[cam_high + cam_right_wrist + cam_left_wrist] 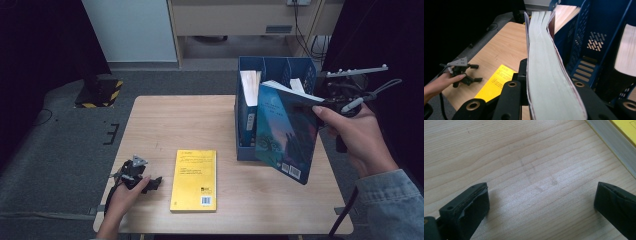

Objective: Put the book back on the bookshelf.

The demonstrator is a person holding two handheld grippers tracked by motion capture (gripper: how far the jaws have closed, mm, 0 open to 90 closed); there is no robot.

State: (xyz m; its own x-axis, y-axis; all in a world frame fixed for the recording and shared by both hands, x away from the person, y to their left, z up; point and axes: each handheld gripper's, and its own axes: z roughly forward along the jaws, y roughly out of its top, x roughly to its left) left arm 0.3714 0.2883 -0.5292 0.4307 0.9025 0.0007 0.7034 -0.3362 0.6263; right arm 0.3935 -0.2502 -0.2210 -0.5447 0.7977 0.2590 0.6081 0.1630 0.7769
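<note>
1. Right gripper (320, 102) is clenched on the blue book (286, 131), holding it tilted above the table's right part, just in front of the blue file holder (276, 67); in the right gripper view its page edge (549, 75) runs between the jaws.
2. Left gripper (150, 182) rests released near the table's (175, 120) front left corner, jaws apart over bare wood.
3. File holder: slotted compartments, with one book (248, 100) upright in the left slot and pale pages (298, 85) in another further right.
4. One yellow book (194, 180) lies flat between the grippers, just right of the left one.
5. Count: two grippers, one holder, one yellow book, one blue book.
</note>
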